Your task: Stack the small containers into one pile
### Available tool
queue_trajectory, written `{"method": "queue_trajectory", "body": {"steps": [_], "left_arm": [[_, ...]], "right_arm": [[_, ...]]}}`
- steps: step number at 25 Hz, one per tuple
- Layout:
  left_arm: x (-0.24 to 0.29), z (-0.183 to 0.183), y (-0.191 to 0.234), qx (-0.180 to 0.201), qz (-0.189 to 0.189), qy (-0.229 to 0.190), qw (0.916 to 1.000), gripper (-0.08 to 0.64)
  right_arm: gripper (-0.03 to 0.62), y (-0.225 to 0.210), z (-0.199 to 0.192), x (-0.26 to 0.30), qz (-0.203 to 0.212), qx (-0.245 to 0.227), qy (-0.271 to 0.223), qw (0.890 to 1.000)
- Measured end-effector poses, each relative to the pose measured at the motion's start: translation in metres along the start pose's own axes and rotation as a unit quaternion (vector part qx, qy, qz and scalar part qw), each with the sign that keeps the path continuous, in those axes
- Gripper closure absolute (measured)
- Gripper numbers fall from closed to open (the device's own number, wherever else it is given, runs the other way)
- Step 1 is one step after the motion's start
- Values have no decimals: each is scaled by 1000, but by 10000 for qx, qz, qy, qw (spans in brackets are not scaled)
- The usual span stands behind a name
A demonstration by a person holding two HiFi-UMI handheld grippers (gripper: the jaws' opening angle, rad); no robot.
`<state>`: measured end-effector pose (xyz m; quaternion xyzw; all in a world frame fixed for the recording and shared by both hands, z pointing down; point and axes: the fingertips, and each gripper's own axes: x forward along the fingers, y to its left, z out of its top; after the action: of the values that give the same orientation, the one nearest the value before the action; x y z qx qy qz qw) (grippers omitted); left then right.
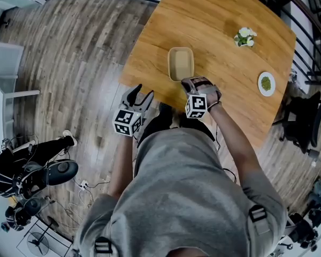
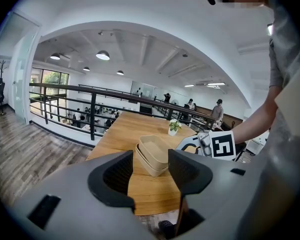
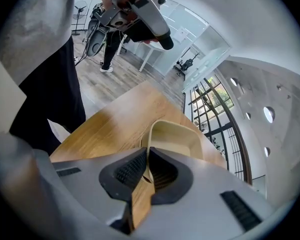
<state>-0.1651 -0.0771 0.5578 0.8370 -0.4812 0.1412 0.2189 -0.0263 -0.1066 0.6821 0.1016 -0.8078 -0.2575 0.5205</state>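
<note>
- At the table's point(image 1: 219, 31) near edge, the right gripper point(image 3: 147, 151) is pinching the top container's point(image 3: 176, 136) rim, probably seating it squarely.
- The left gripper point(image 2: 150, 165) is hovering wide and empty, just off that edge.
- The pile point(image 2: 146, 163) is sitting nested, two deep: beige, shallow, thin-walled, with rounded corners.

The small containers point(image 1: 181, 63) are pale tan trays with round corners. They sit open side up on the wooden table point(image 1: 219, 15), a little above the middle of the head view. In the left gripper view one tray sits inside the other, making a short pile point(image 2: 152, 154) of two, just below the middle of the frame. In the right gripper view the right gripper point(image 3: 146, 170) pinches the near rim.
</note>
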Motion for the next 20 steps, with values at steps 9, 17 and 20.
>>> {"method": "queue_trajectory", "body": {"steps": [9,17,20], "left_arm": [[11,10,0,89,-113,18,9999,325],[12,10,0,97,-137,65,9998,325],[13,9,2,87,-114,82,9999,325]], "right_arm": [[568,-10,-11,-2,-54,-110,102,9999],[561,-10,-11,8,0,61,126,9999],[561,-7,-13,12,49,36,155,9999]]}}
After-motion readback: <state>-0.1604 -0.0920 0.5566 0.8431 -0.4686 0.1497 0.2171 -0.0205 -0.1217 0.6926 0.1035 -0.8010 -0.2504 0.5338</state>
